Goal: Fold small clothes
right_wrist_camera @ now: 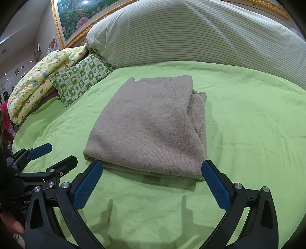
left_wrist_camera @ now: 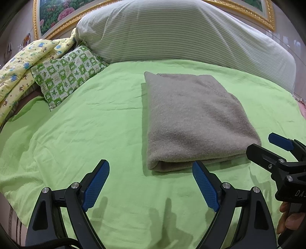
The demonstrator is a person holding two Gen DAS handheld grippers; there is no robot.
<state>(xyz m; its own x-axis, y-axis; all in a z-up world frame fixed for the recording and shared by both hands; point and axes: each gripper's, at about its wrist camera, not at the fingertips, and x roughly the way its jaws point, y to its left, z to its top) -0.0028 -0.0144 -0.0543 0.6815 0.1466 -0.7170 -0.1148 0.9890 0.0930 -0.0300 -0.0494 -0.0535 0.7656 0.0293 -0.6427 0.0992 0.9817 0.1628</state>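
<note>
**Watching a folded sweater that could still come undone**

Holding both tools back from the cloth, we see the grey knit sweater [left_wrist_camera: 193,118] lying folded in a thick rectangle on the green bedsheet [left_wrist_camera: 86,124], near the middle of the bed. Our left gripper [left_wrist_camera: 151,170] has its fingers spread wide with nothing between them, and our right gripper [right_wrist_camera: 152,170] is likewise wide apart and empty, its tips just short of the sweater's near edge.

The risks, as we judge them: along the right side some inner layers bulge out past the top layer, so any nudge or one-sided lift could let the stack slide open. The knit looks soft and thick, so a shallow pinch might take only the top layer and peel the fold apart. Pushing in low could also catch the loose sheet and wrinkle it up.

Counting: one sweater, two grippers, one striped bolster [left_wrist_camera: 172,32], one green checked pillow [left_wrist_camera: 67,74], one yellow printed quilt [left_wrist_camera: 24,63], one gilt-framed flower painting [left_wrist_camera: 55,13].
</note>
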